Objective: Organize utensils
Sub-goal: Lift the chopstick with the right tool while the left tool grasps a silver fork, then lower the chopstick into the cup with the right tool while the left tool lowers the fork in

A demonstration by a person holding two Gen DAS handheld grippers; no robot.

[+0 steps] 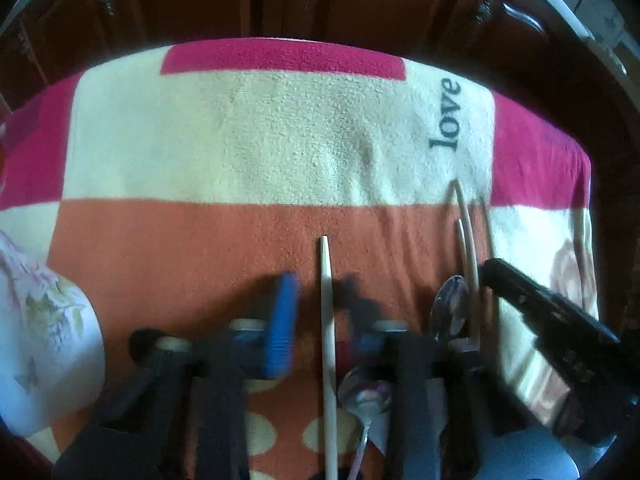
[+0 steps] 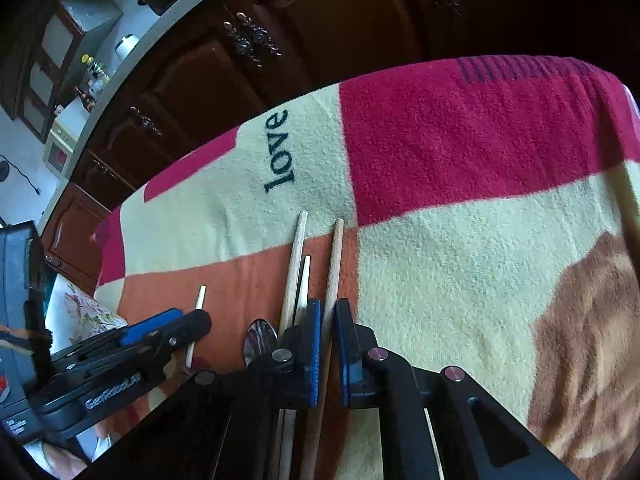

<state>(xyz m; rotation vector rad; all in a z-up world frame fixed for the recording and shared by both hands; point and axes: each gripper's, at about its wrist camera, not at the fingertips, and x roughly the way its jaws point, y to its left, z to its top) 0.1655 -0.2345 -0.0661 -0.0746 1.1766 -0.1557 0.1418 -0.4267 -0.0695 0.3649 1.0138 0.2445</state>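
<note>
In the left wrist view my left gripper [image 1: 326,320] is open low over the blanket, with a pale chopstick [image 1: 326,300] lying between its fingers and a metal spoon [image 1: 366,396] by the right finger. A second spoon [image 1: 450,308] and more chopsticks [image 1: 470,248] lie to the right. In the right wrist view my right gripper [image 2: 329,344] stands around a brown wooden chopstick [image 2: 334,272], its blue pads a small gap off it. Two paler chopsticks [image 2: 294,268] and a spoon [image 2: 260,340] lie just left. The left gripper [image 2: 160,332] shows at left over the pale chopstick [image 2: 199,304].
The utensils lie on a blanket [image 1: 280,140] of cream, pink and orange blocks with the word "love" on it. A white floral cloth [image 1: 48,340] lies at the left edge. Dark wooden cabinets [image 2: 320,20] stand beyond the blanket's far edge.
</note>
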